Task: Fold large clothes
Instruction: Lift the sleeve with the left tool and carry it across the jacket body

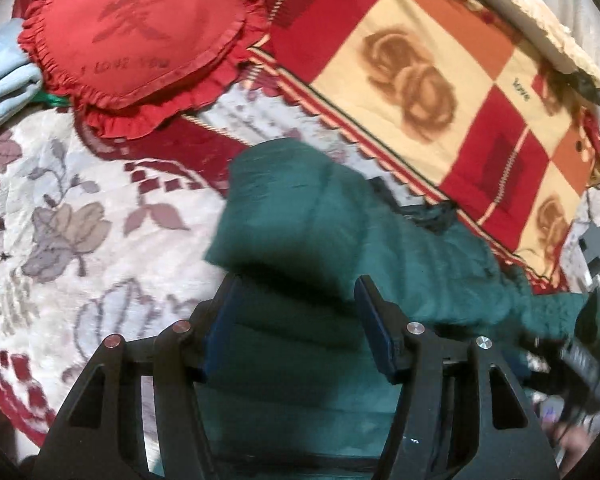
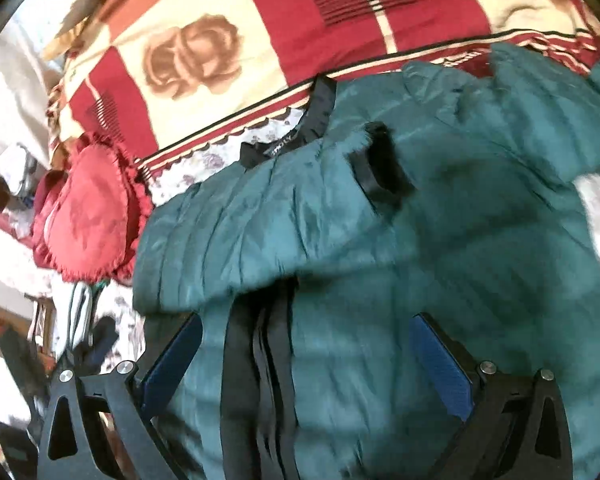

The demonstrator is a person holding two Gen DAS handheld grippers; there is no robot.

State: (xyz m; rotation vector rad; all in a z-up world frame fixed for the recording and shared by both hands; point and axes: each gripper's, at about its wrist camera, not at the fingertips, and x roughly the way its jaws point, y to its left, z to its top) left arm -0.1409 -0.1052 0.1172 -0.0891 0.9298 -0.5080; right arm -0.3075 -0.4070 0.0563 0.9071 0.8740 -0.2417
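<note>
A dark green padded jacket (image 1: 308,216) lies on the bed, one part folded over its body. My left gripper (image 1: 298,284) hangs just above the jacket's near edge, open, with nothing pinched between its blue pads. In the right wrist view the jacket (image 2: 480,240) fills most of the frame, its black collar (image 2: 320,108) toward the blanket and a black front strip (image 2: 260,360) running down the middle. My right gripper (image 2: 308,320) stands wide open over the jacket, its pads apart from the cloth. The picture is blurred by motion.
A red heart-shaped frilled pillow (image 1: 140,32) lies at the far left of the bed. A red, orange and cream checked blanket (image 1: 420,60) with rose prints runs along the back. The floral bedspread (image 1: 80,220) shows on the left. Light blue cloth (image 1: 0,80) sits at the left edge.
</note>
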